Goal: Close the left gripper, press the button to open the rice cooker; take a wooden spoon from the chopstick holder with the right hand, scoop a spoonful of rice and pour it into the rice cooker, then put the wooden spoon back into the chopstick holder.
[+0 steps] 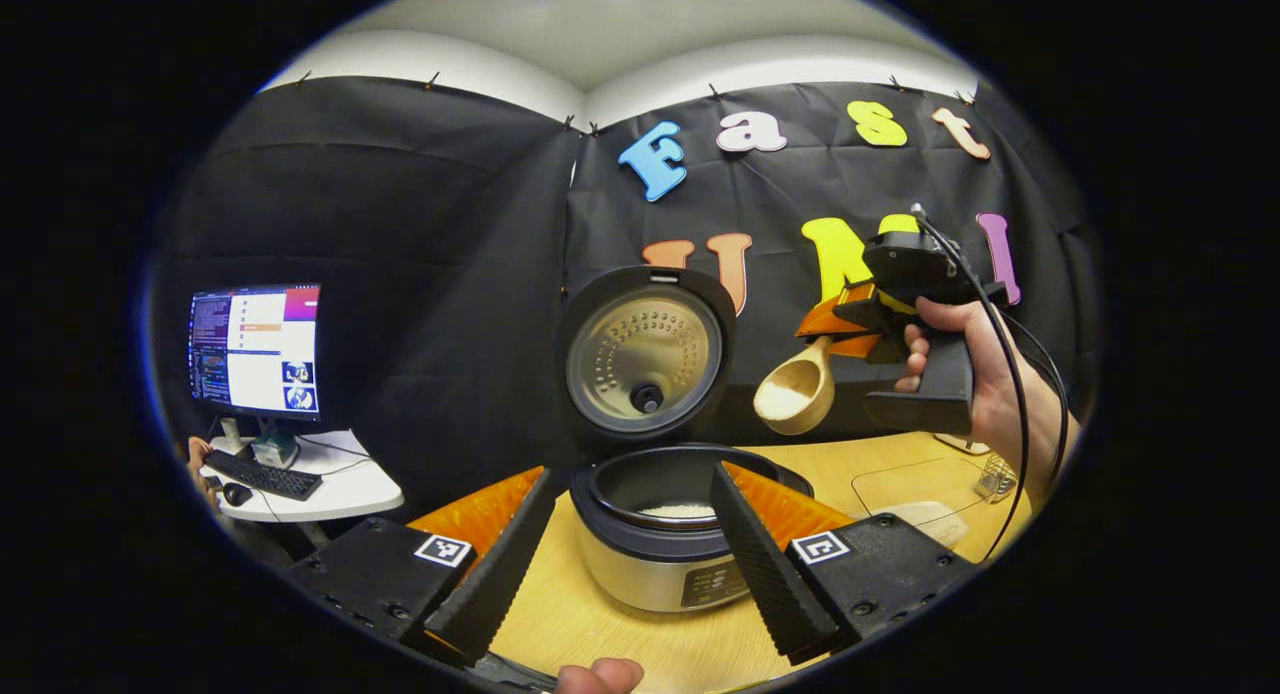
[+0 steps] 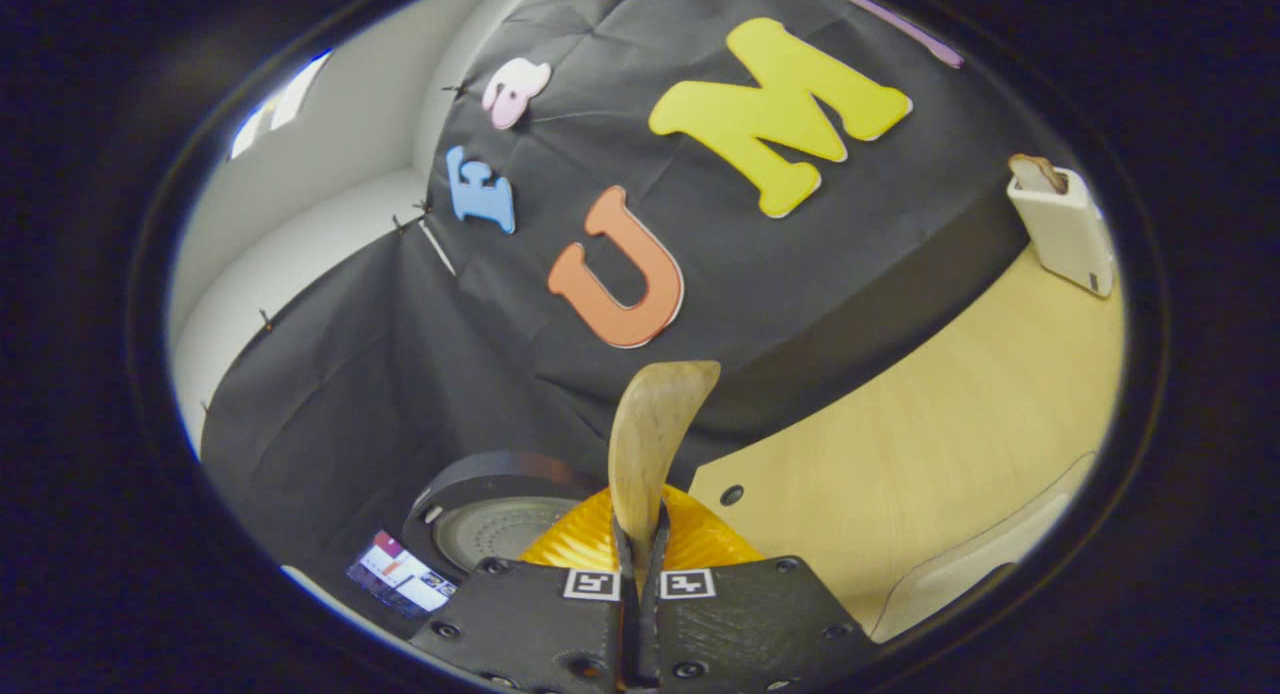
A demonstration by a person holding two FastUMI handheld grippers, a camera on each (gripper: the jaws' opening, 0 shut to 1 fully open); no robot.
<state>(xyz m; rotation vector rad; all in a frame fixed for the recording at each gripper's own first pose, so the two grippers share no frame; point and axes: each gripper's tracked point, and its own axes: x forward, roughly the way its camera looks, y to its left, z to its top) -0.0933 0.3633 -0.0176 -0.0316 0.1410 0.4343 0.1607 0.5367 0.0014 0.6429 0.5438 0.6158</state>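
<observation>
The rice cooker (image 1: 665, 534) sits at lower centre of the left gripper view on the wooden table (image 1: 880, 464), its round lid (image 1: 645, 352) standing upright and open behind the pot, metal inner face toward the camera. A patch of white rice (image 1: 678, 511) lies in the dark inner pot. The left gripper (image 1: 620, 549) frames the cooker from below, its two fingers spread wide apart with nothing between them.

At right of centre in that view, a hand (image 1: 985, 374) holds the right gripper (image 1: 845, 339) above the table. It pinches the wooden spoon (image 1: 797, 389), whose pale bowl hangs down and to the left, hollow facing the camera, near the lid's right edge.

In the right gripper view the spoon (image 2: 655, 444) rises from bottom centre, its long axis pointing up the frame, bowl edge-on and curling right. Its handle is squeezed between the two fingers (image 2: 600, 614), which are pressed nearly together.
</observation>
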